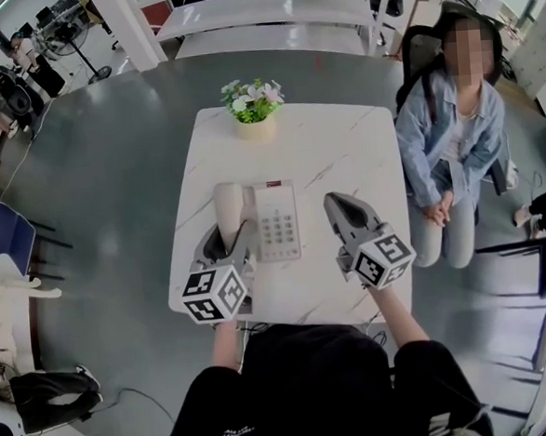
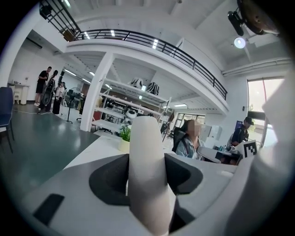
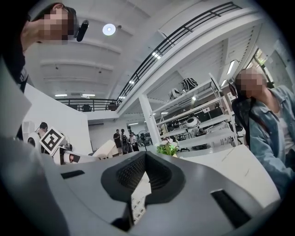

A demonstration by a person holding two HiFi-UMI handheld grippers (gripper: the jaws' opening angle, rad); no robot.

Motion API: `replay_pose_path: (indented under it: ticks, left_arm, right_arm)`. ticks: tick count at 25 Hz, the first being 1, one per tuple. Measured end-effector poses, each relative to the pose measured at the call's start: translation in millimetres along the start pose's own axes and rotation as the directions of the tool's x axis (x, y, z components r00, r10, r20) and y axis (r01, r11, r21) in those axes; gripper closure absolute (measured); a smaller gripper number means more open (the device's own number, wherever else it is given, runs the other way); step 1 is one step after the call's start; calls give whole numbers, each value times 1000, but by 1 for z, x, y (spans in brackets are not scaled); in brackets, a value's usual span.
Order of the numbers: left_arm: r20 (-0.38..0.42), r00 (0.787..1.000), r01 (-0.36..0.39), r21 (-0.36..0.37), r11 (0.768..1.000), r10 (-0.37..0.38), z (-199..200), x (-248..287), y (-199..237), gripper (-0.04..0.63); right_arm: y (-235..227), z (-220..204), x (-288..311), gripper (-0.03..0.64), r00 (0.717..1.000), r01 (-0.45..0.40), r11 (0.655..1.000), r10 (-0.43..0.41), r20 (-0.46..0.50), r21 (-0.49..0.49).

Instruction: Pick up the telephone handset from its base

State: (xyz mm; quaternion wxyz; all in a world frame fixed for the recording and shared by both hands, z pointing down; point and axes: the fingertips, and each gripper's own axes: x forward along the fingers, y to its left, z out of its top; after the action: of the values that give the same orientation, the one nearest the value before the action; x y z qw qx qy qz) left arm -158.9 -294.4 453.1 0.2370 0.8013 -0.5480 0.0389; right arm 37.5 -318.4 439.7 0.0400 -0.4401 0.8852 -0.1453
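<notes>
Cream plastic, smooth and rounded with no markings showing, the handset (image 2: 147, 179) fills the middle of the left gripper view, tapering a little towards its blunt far end. The left gripper (image 1: 227, 247) has its two dark pads pressed against the handset's sides, so the jaws stand fairly wide and are clamped on it, with most of its length jutting out beyond the tips. From the head view the handset lies over the left side of the base (image 1: 277, 223), beside the keypad; whether it is clear of the cradle I cannot tell. The right gripper (image 1: 338, 205) is just right of the base, its jaws together at the tips and holding nothing, with keypad buttons showing through the slit lower down. Both are above a white marbled table (image 1: 343, 147). Farther along stands a pot of flowers (image 1: 253, 102), and a person (image 1: 454, 144) sits past the right edge.
</notes>
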Motion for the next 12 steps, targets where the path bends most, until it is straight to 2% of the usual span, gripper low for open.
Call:
replay_pose_path:
  ticks: [12]
  left_arm:
    - [149, 989, 29, -10, 1000, -27, 28, -35, -12, 385]
  right_arm:
    - [17, 34, -21, 627, 997, -23, 997, 28, 73, -69]
